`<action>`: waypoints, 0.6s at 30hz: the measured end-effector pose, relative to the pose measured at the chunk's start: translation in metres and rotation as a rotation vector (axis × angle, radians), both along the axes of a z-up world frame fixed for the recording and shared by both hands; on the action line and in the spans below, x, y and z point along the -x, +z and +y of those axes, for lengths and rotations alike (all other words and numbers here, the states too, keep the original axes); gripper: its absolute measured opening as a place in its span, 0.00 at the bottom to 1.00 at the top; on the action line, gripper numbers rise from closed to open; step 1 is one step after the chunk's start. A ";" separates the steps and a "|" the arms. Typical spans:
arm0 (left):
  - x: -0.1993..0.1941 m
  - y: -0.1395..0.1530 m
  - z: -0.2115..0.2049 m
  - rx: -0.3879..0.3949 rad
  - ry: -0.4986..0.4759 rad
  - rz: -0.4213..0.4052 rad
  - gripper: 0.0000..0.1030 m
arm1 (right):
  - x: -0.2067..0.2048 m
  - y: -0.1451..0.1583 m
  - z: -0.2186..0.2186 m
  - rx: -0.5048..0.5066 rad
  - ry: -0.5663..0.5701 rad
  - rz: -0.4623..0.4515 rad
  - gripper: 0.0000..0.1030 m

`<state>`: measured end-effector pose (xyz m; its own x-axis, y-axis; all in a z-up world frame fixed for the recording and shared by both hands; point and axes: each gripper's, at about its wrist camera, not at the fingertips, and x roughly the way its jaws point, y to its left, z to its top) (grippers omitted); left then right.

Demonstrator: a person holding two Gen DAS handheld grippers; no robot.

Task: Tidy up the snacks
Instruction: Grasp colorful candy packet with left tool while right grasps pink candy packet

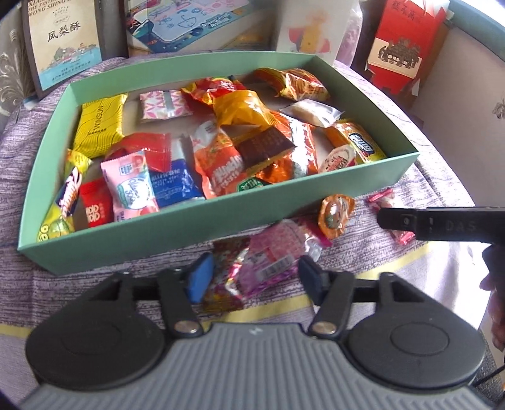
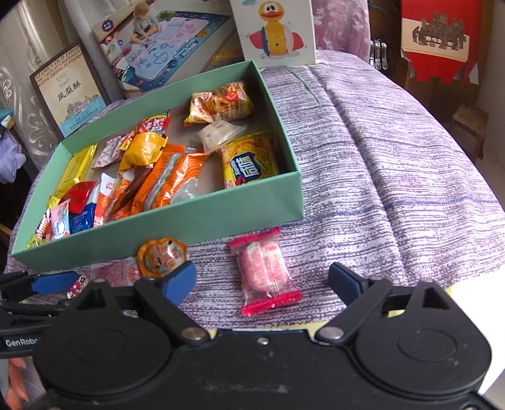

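Note:
A shallow green box on a purple cloth holds several snack packets. In front of it lie a pink snack packet and a flowery packet, side by side. My left gripper has one blue pad against each of them, gripping the pair on the cloth. Seen from the right wrist, a pink-and-white candy packet lies between the pads of my right gripper, which stands open with a gap on both sides. An orange jelly cup sits by the box's front wall, between the two grippers.
Behind the box lean a pastry carton, a drawing-mat carton and a white duck carton. A red carton stands at the back right. The purple cloth stretches right of the box. A wooden stool stands beyond the edge.

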<state>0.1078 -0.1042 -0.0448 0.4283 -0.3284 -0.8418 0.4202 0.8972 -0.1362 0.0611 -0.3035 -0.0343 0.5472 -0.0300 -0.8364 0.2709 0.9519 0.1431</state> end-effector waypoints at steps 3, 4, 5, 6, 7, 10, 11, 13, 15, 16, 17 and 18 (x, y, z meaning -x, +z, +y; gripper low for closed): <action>0.003 0.001 0.006 0.026 -0.004 0.019 0.46 | -0.003 -0.005 0.005 0.042 0.013 -0.001 0.72; 0.005 0.001 0.008 0.030 -0.004 0.021 0.46 | -0.004 -0.006 0.009 0.072 0.027 -0.004 0.66; 0.006 0.001 0.010 0.031 -0.004 0.022 0.46 | -0.004 -0.007 0.014 0.119 0.048 -0.008 0.52; 0.008 0.001 0.011 0.028 0.001 0.021 0.48 | -0.004 -0.008 0.019 0.165 0.068 -0.010 0.37; 0.008 0.001 0.014 0.025 0.011 0.022 0.50 | -0.003 -0.009 0.022 0.188 0.084 -0.012 0.33; 0.009 -0.002 0.024 0.027 0.046 0.038 0.57 | 0.001 -0.009 0.027 0.157 0.105 -0.015 0.31; 0.009 -0.003 0.028 0.028 0.058 0.044 0.57 | 0.003 -0.010 0.030 0.148 0.115 -0.012 0.31; 0.007 -0.004 0.034 0.033 0.075 0.055 0.59 | 0.010 -0.012 0.042 0.161 0.141 -0.015 0.31; 0.005 -0.004 0.037 0.039 0.082 0.059 0.60 | 0.016 -0.012 0.051 0.185 0.169 -0.020 0.31; 0.004 -0.004 0.038 0.041 0.082 0.062 0.60 | 0.017 -0.012 0.054 0.189 0.172 -0.023 0.31; 0.002 -0.004 0.037 0.043 0.079 0.065 0.60 | 0.018 -0.013 0.055 0.190 0.172 -0.024 0.31; 0.000 -0.005 0.037 0.045 0.076 0.070 0.60 | 0.019 -0.012 0.055 0.189 0.170 -0.025 0.31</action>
<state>0.1075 -0.0675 -0.0494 0.3941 -0.3356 -0.8556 0.3397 0.9182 -0.2037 0.0425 -0.2487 -0.0463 0.5783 -0.0901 -0.8108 0.1036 0.9939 -0.0366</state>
